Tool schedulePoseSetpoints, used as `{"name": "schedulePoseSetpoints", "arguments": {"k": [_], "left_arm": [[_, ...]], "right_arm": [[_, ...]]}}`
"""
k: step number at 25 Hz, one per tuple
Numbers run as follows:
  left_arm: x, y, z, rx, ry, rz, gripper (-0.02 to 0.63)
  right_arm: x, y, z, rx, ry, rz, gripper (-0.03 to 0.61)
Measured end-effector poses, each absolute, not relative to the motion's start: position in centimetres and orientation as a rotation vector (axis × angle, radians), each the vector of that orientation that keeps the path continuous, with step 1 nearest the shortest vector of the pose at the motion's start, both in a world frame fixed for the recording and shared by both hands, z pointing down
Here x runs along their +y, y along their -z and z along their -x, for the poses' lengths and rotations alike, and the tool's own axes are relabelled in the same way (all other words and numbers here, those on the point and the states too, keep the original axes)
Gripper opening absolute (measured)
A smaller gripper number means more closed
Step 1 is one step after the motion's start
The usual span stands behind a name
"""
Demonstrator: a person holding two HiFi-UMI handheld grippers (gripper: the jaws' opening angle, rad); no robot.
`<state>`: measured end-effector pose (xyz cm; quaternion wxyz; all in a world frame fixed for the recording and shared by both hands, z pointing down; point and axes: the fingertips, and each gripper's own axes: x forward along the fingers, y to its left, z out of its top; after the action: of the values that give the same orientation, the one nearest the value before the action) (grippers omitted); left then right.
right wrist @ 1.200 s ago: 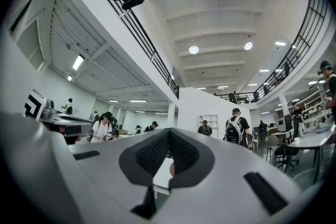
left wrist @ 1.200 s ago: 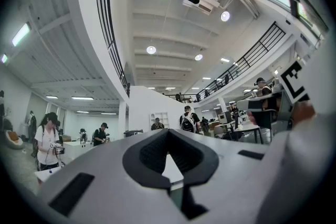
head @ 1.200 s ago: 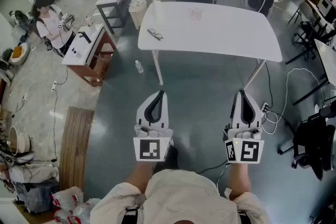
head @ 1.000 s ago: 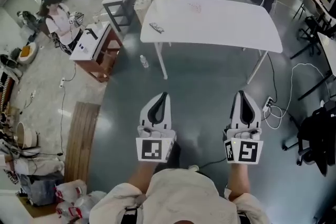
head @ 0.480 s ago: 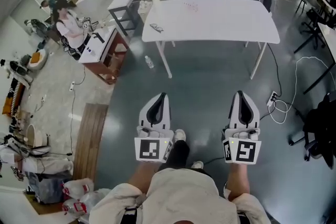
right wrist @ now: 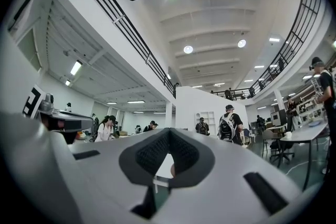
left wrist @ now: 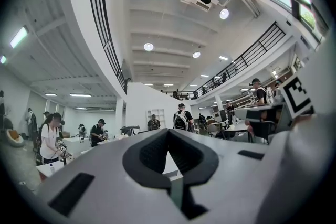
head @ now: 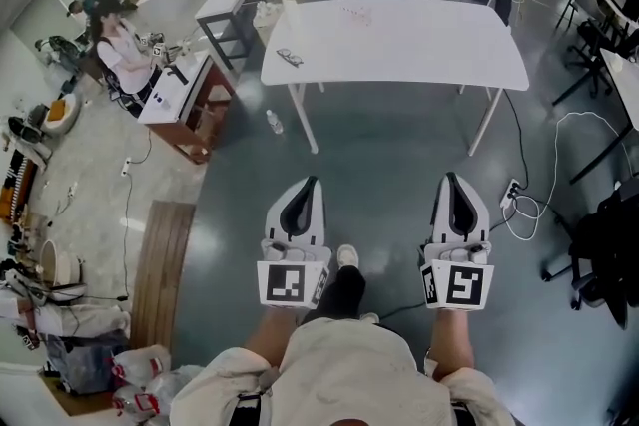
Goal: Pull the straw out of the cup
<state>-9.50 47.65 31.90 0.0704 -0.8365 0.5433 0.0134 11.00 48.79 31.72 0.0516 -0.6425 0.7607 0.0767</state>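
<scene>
Item: approach stage, head view with both gripper views. Change since the earliest frame: the scene has slid a little in the head view, the white bench (head: 399, 50) now sits slightly higher and smaller, and a white shoe (head: 346, 256) on a dark trouser leg has come forward between the tools. Both tools keep their level, side-by-side pose over the floor. Left gripper (head: 311, 179): white moulded shell with black ribbed pads, jaws closed tip to tip, nothing between them. Right gripper (head: 451, 176): same build, jaws likewise closed and empty. Each carries a cube with black-and-white square markers, left cube (head: 290, 282) and right cube (head: 459, 284). I read no lettering on them, only block patterns. The cup (head: 359, 13) shows only as a faint pinkish speck near the far edge of the bench, well apart from both tools, and the straw is too small for me to tell. A small dark item (head: 290, 58) lies near the bench's left end. The bench has a smooth white top with rounded corners and thin white legs. The floor (head: 389, 165) is glossy dark grey-green. Floor items: a clear bottle (head: 268, 123) and white cables (head: 524, 210) at right. A slatted wooden board (head: 165, 269) lies at left.
</scene>
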Motion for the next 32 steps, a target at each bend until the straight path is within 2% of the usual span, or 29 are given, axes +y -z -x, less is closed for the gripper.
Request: {"name": "schedulePoseSetpoints", "arguments": {"k": [19, 32], "left_arm": [[21.8, -30.7, 17.8, 1.664, -0.121, 2.544, 0.003], [12.3, -31.8, 19.0, 1.669, -0.127, 2.560, 0.003]], "right_arm": [[22.7, -27.7, -3.2, 2.353, -0.297, 1.951, 0.000], [13.4, -28.6, -2.0, 2.343, -0.300, 1.965, 0.000]]}}
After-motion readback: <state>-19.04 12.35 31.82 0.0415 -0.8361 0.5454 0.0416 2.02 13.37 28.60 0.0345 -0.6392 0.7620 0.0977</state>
